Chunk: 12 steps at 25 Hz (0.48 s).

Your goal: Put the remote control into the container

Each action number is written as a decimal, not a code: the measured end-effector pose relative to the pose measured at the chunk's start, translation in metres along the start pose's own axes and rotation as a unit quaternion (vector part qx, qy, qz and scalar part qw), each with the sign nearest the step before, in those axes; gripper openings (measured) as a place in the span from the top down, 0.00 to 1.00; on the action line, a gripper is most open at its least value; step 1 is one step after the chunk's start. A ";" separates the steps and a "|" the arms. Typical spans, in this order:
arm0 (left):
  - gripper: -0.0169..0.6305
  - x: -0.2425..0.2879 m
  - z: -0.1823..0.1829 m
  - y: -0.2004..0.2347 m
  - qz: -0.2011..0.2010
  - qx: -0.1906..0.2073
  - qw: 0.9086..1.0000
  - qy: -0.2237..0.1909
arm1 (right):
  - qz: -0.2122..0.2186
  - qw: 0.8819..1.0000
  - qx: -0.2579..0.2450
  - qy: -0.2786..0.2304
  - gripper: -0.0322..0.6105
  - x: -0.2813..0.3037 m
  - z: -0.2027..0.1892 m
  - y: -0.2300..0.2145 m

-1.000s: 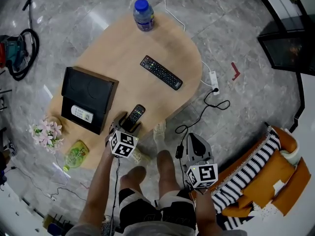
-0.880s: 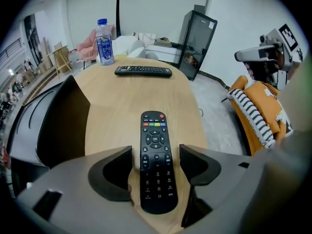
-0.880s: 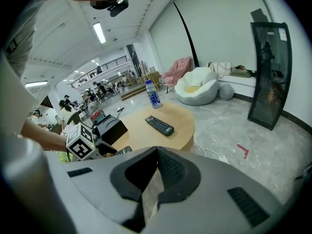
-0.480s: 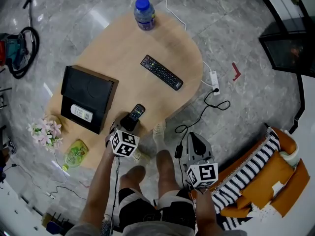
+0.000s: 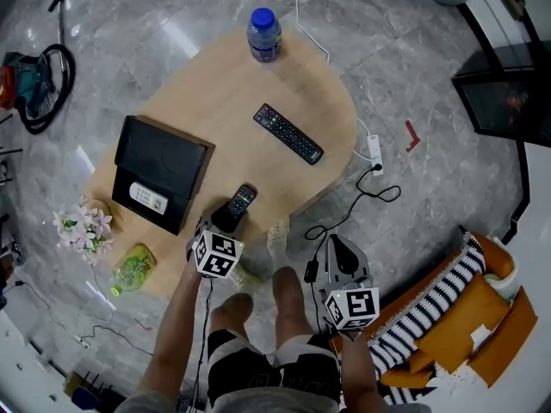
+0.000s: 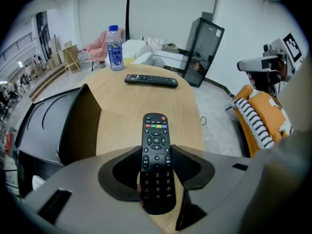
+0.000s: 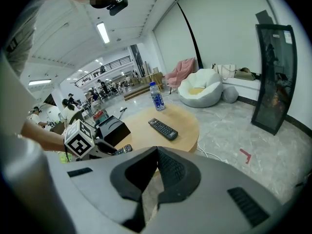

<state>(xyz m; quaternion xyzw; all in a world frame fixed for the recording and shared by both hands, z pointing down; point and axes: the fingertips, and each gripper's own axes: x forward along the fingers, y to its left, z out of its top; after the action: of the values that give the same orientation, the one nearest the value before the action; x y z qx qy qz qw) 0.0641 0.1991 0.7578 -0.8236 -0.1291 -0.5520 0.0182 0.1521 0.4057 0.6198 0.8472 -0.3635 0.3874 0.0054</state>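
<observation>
A small black remote control [image 5: 241, 200] lies on the light wooden table [image 5: 215, 101], just beside the square black container [image 5: 159, 153]. The left gripper [image 6: 156, 152], whose jaws have just been closing, pinches the remote's sides. The right gripper [image 7: 156, 150], well apart from the container, is closed and empty.

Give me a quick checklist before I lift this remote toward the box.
1. Grip: the left gripper has just been closing its jaws, with the small remote between them and the pads against both its sides. Ok.
2. Hold firm enough to lift: cannot tell.
3. Box open with room: a white remote lies at one end, the rest is bare. Ok.
4. Way to the box: nothing stands on the table between them. Ok.
5. Long remote and bottle lie on the far side, out of the way. Ok.
6. Right gripper shut, empty, off the table. Ok.
</observation>
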 end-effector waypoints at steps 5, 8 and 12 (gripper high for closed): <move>0.67 -0.019 0.011 0.009 0.011 -0.034 0.999 -0.022 | 0.013 1.000 -0.012 -0.003 0.93 0.005 0.014 0.007; 0.67 -0.034 0.017 0.018 0.023 -0.063 0.997 -0.041 | 0.022 1.000 -0.021 -0.003 0.93 0.010 0.023 0.011; 0.67 -0.062 0.026 0.030 0.045 -0.102 0.991 -0.070 | 0.039 0.999 -0.031 -0.001 0.93 0.018 0.033 0.018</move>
<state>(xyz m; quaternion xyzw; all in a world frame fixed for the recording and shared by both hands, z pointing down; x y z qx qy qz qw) 0.0720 0.1627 0.6942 -0.8626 -0.0354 -0.5022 -0.0503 0.1706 0.3720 0.6043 0.8322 -0.4079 0.3751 0.0161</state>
